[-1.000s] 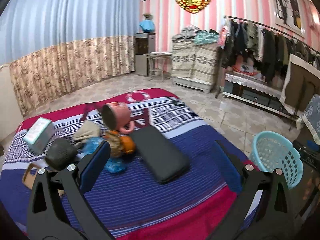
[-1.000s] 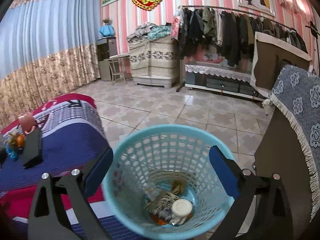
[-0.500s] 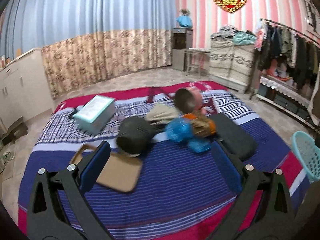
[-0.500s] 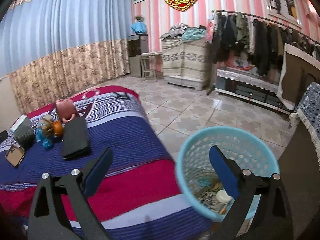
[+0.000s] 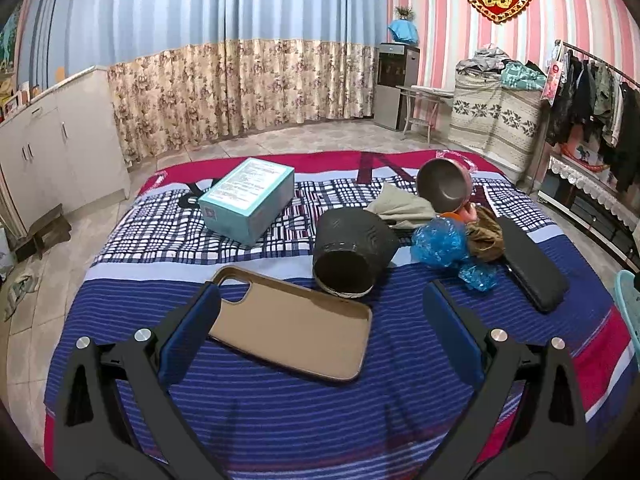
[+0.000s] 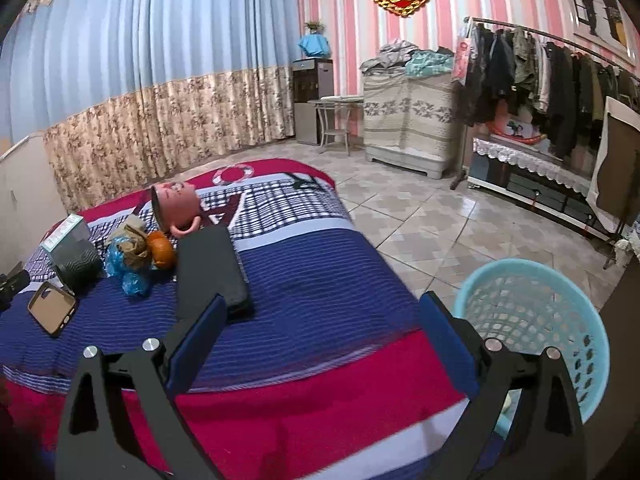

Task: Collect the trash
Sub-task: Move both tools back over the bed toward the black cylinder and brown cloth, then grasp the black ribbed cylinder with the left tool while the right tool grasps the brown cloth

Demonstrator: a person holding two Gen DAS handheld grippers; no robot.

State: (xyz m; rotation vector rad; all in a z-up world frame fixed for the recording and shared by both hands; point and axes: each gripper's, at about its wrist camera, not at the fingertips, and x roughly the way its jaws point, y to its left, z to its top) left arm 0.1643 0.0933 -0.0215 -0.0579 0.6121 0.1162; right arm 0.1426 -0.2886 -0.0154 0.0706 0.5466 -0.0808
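Crumpled blue plastic (image 5: 442, 242) and brown crumpled paper (image 5: 486, 236) lie on the bed by an orange thing (image 6: 161, 249); the blue plastic also shows in the right wrist view (image 6: 120, 258). My left gripper (image 5: 320, 312) is open and empty, low over a tan phone case (image 5: 292, 326). My right gripper (image 6: 322, 322) is open and empty above the bed's red edge. The light blue mesh trash basket (image 6: 560, 312) stands on the floor just right of it.
On the striped bed (image 5: 280, 408) lie a teal box (image 5: 250, 196), a black cylinder (image 5: 352, 250), a pink mug (image 5: 444, 188), a khaki cloth (image 5: 402, 206) and a black case (image 5: 532, 268). A clothes rack (image 6: 540, 84) lines the right wall.
My left gripper has swung left and come down close over the phone case. My right gripper has swung away from over the basket toward the bed.
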